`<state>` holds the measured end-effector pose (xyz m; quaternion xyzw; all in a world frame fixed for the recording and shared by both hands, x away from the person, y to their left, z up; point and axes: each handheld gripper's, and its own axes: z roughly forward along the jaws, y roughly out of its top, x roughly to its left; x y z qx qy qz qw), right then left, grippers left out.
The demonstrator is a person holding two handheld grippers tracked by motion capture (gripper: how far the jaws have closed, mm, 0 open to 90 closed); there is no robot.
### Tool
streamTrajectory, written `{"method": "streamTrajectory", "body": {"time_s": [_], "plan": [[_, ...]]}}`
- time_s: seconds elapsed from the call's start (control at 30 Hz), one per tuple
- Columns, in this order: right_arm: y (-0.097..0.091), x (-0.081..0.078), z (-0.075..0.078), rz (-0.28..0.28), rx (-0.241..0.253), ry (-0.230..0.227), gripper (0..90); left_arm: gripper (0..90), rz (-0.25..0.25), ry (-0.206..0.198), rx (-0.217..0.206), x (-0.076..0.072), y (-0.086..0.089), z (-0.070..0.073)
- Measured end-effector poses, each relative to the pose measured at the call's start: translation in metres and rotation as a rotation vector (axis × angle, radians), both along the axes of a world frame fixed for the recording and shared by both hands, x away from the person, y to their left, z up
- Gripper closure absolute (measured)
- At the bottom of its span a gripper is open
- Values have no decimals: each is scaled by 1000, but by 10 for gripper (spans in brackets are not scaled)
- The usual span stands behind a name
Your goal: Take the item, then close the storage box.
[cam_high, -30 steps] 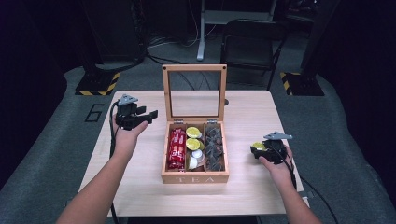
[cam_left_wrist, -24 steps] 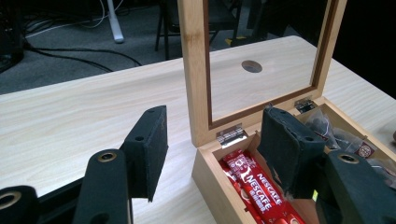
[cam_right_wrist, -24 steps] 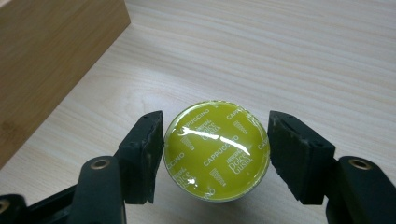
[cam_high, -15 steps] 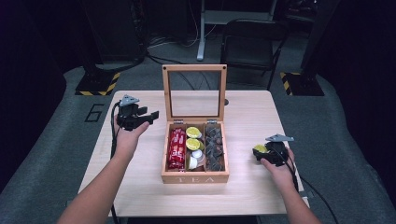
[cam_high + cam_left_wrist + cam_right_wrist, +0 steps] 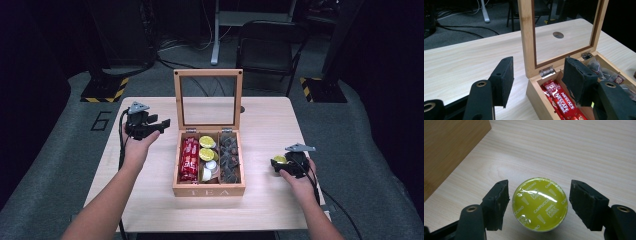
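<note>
Fingers (image 5: 499, 205) hide capsule (image 5: 540, 204) sides.

Left gripper (image 5: 161, 125) held up over the tabletop's left half, jaws spread wide with nothing between. Right gripper (image 5: 276, 163) down low near the right edge, jaws parted too, both forearms in from the near edge

"CAPPUCCINO" capsule (image 5: 540, 204); "NESCAFE" sachets (image 5: 560, 103) (red); "TEA" box (image 5: 209, 191).
</note>
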<state>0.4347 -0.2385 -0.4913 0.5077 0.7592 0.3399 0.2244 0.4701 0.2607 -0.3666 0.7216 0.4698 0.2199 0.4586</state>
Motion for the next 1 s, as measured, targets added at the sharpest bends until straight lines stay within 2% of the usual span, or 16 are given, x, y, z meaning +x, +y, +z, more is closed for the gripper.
{"method": "streamTrajectory", "body": {"time_s": [0.07, 0.13, 0.37, 0.4, 0.53, 0.8, 1.0], "plan": [[-1, 1, 4, 3, -9, -10, 313, 420, 1, -2, -1, 0, 0, 0], [0, 2, 7, -9, 12, -11, 313, 420, 0, -3, -2, 0, 0, 0], [5, 3, 18, 3, 24, -15, 313, 420, -4, 1, 4, 0, -1, 0], [5, 3, 20, 17, 11, -18, 314, 420, -5, 0, 5, 0, -2, 0], [12, 5, 28, 38, 31, -14, 314, 420, -3, 2, 2, 0, -3, 0], [29, 13, 50, 98, 24, -30, 317, 420, -10, 2, 1, 0, -5, -2], [49, 18, 63, 157, -7, -40, 321, 420, -4, 3, 1, 0, -3, -3]]}}
